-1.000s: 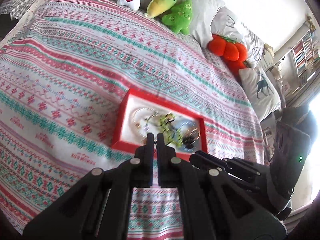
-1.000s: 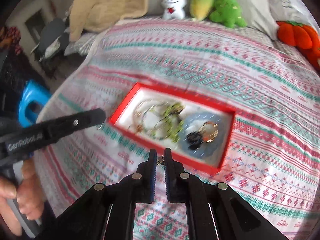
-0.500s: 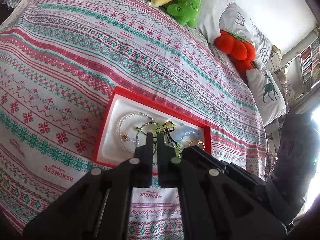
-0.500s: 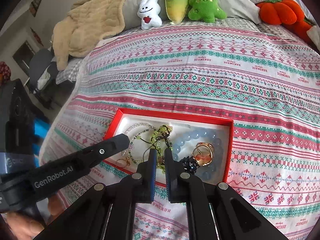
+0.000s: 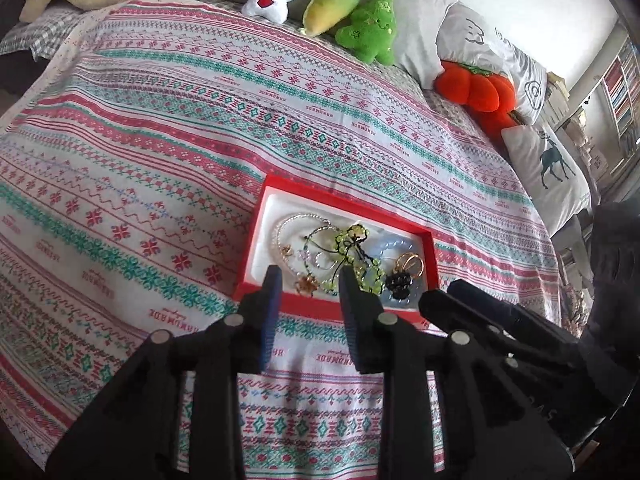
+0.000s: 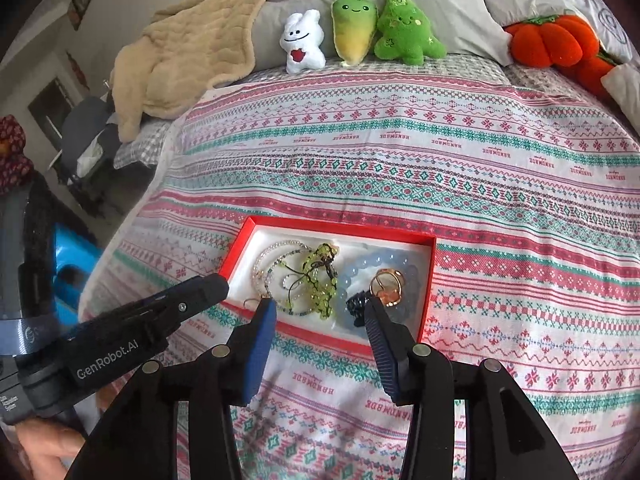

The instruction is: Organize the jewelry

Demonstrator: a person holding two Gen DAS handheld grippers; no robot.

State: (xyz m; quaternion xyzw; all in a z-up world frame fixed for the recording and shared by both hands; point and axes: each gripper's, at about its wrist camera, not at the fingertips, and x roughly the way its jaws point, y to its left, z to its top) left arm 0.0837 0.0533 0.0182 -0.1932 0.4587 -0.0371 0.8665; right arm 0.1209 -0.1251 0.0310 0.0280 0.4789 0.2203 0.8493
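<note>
A red box (image 5: pixel 344 202) (image 6: pixel 428 276) with a white lining lies on the patterned bedspread and holds a tangle of jewelry: a green bead bracelet (image 5: pixel 352 240) (image 6: pixel 320 280), a clear bead bracelet (image 5: pixel 280 236) (image 6: pixel 264 260), a pale blue bead bracelet (image 6: pixel 360 270), a gold ring (image 5: pixel 410 264) (image 6: pixel 386 286) and a black piece (image 5: pixel 398 280) (image 6: pixel 356 304). My left gripper (image 5: pixel 308 280) is open and empty at the box's near edge. My right gripper (image 6: pixel 322 306) is open and empty over the box's near side.
The bedspread (image 5: pixel 160 152) (image 6: pixel 480 184) covers the bed. Plush toys (image 5: pixel 348 12) (image 6: pixel 352 28), an orange pumpkin plush (image 5: pixel 476 84) (image 6: pixel 556 40), pillows and a beige blanket (image 6: pixel 188 44) lie at the head. The bed edge drops off at the left in the right wrist view.
Both grippers have opened from shut. Both views have shifted; the box sits nearer the fingertips than a second ago.
</note>
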